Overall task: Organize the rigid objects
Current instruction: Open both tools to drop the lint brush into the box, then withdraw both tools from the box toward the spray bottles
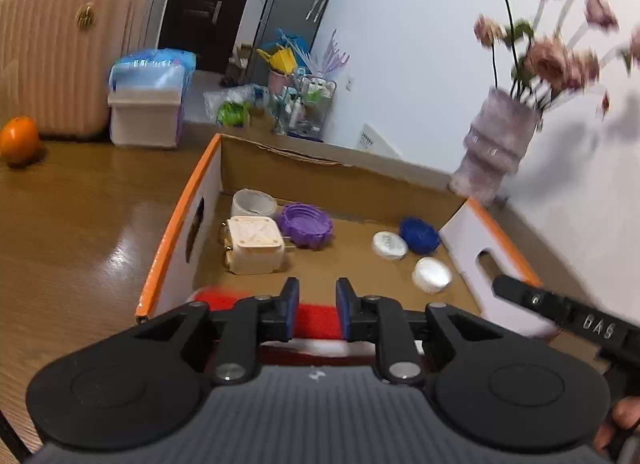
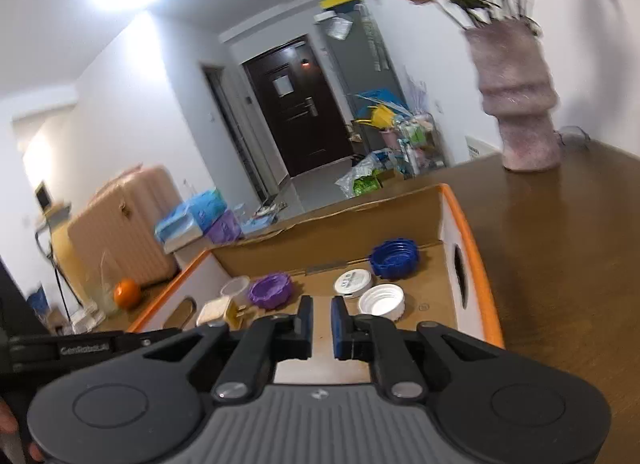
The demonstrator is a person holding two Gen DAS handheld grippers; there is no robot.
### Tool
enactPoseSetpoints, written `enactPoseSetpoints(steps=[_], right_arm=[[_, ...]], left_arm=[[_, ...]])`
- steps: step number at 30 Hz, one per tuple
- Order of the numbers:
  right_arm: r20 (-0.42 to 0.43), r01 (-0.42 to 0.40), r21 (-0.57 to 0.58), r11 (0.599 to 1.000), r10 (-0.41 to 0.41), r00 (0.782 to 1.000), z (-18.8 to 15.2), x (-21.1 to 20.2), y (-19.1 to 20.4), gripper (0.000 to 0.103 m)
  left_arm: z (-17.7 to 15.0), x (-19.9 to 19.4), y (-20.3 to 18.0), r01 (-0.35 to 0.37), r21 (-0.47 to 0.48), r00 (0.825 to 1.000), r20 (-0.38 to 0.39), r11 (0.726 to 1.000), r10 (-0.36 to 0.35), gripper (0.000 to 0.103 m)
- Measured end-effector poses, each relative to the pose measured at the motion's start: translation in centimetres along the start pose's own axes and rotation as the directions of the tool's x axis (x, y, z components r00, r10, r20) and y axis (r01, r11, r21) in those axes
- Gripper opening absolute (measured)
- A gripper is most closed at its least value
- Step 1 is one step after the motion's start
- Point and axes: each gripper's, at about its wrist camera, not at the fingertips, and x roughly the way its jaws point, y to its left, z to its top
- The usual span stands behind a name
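Honestly, progress: most stuff's already in the box (image 1: 180,215) — tape (image 1: 253,203), plug (image 1: 253,244), purple lid (image 1: 306,225) at its left end, blue cap (image 1: 419,235) and two white caps (image 1: 390,245) at the right.
Left to do: orange (image 1: 19,139) sits out on the counter (image 1: 80,223), maybe the red thing (image 1: 316,320) too.
Left gripper (image 1: 317,310): over the box's near edge, fingers apart, empty.
Right gripper (image 2: 321,324): same spot, narrow gap, holding nothing.

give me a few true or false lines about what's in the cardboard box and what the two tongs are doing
1. The purple cap lies inside the cardboard box. True.
2. The orange is in the box. False: it sits on the table, outside it.
3. The left tongs clamp the blue cap. False: they are open, with the cap far ahead.
4. The right tongs hold nothing. True.
5. The flower vase stands inside the box. False: it stands on the table.
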Motion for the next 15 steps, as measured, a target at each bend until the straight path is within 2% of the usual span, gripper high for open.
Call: enactPoseSetpoints(steps=[2, 5, 10, 12, 15], right_arm=[[0.027, 0.002, -0.019, 1.0, -0.002, 1.0, -0.1, -0.3, 0.4, 0.01], [0.031, 0.026, -0.008, 1.0, -0.026, 0.999, -0.3, -0.5, -0.1, 0.01], [0.038, 0.06, 0.012, 0.998, -0.06, 0.997, -0.4, -1.0, -0.5, 0.013], [0.036, 0.08, -0.003, 0.997, -0.08, 0.996, -0.3, -1.3, -0.3, 0.013], [0.035, 0.105, -0.046, 0.993, -0.103, 0.994, -0.2, -2.5, 0.7, 0.014]], left_arm=[[-0.3, -0.3, -0.3, -0.048, 0.043, 0.998, 0.037, 0.998, 0.046, 0.02], [0.0, -0.7, 0.3, -0.038, 0.015, 0.999, 0.034, 0.999, 0.037, 0.02], [0.4, -2.0, 0.5, -0.065, -0.006, 0.996, 0.063, 0.998, 0.065, 0.021], [0.4, -2.8, 0.6, -0.088, -0.011, 0.993, 0.075, 0.996, 0.089, 0.024], [0.2, -3.9, 0.4, -0.121, 0.021, 0.989, 0.093, 0.992, 0.119, 0.035]])
